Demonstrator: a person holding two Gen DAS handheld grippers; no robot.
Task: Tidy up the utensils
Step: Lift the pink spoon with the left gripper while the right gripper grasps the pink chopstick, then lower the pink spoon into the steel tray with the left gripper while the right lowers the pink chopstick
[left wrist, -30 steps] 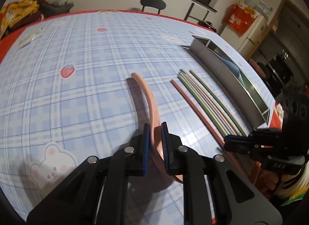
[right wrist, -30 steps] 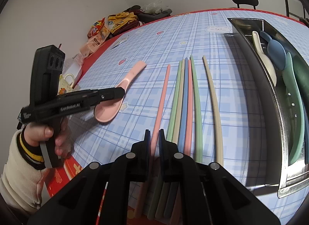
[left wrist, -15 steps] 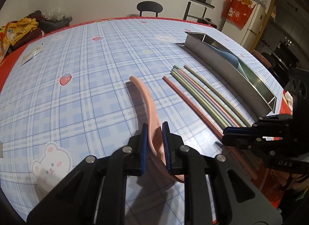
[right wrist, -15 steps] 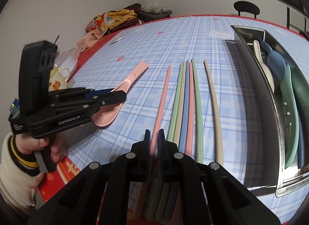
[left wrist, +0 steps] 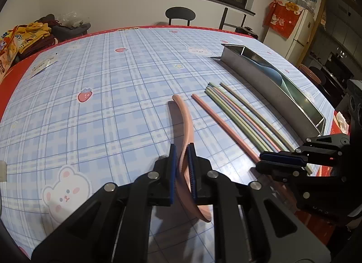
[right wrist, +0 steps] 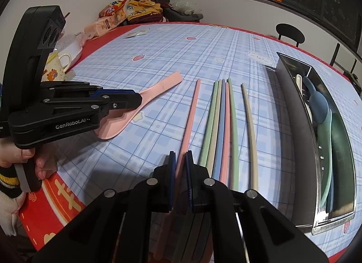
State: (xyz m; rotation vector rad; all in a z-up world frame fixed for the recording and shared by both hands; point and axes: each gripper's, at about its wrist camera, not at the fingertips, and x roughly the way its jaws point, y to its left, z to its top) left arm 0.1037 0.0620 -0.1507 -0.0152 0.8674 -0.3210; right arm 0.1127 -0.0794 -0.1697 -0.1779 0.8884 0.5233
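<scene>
The left tool (left wrist: 181,168) is clamped on the pink spoon (left wrist: 184,127) where handle meets bowl, near edge of the tabletop (left wrist: 101,104); the right tool (right wrist: 179,172) is shut on the near end of the pink chopstick (right wrist: 192,109). Both look like light, stiff, smooth plastic, likely to pivot if pinched far from their middle

Black hand-held gripper (right wrist: 179,161) with blue pads, silver screws, "GenRobot.AI" lettering; cream sleeve (right wrist: 9,197), yellow-black striped cuff.

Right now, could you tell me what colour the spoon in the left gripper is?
Pink spoon, clearest in right wrist view.
</scene>
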